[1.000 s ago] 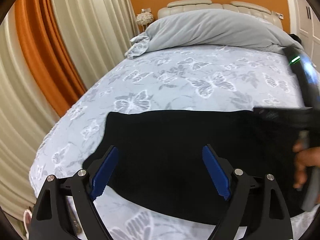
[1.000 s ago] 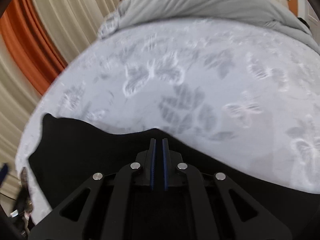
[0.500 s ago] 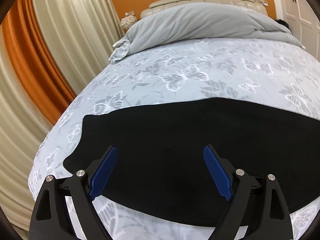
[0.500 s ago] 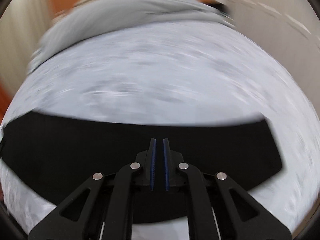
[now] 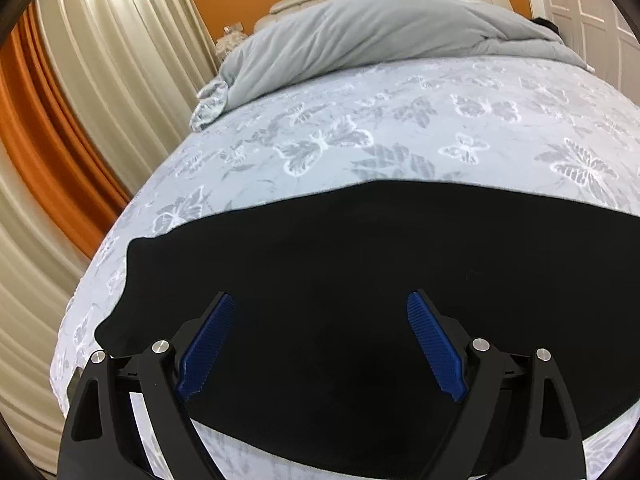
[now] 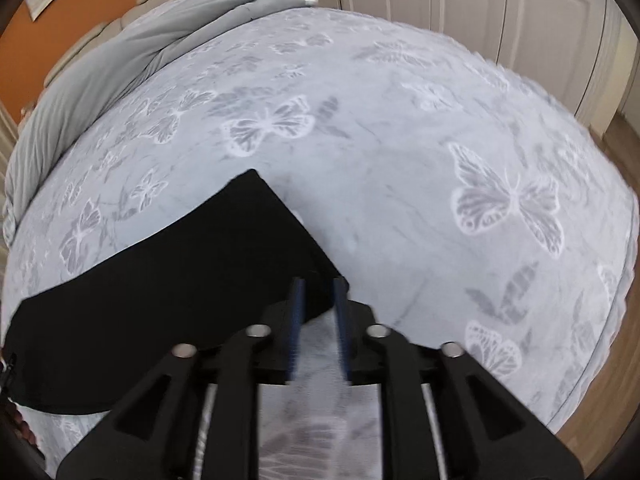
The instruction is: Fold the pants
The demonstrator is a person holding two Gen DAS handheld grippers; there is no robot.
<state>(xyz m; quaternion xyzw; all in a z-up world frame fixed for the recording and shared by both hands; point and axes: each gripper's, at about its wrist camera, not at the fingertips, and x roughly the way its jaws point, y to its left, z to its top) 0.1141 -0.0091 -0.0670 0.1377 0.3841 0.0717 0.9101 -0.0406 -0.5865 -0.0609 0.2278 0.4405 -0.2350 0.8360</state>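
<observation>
Butterfly-print bed lies bare beyond the black pants; right gripper, jaws just opening, straddles their corner ungripped; left gripper hangs wide open.

Matt black cloth for the pants, smooth and flat. Soft printed fabric on the bedspread. Ribbed blue pads, matt black plastic fingers, shiny metal bolts. Glossy painted doors.
</observation>
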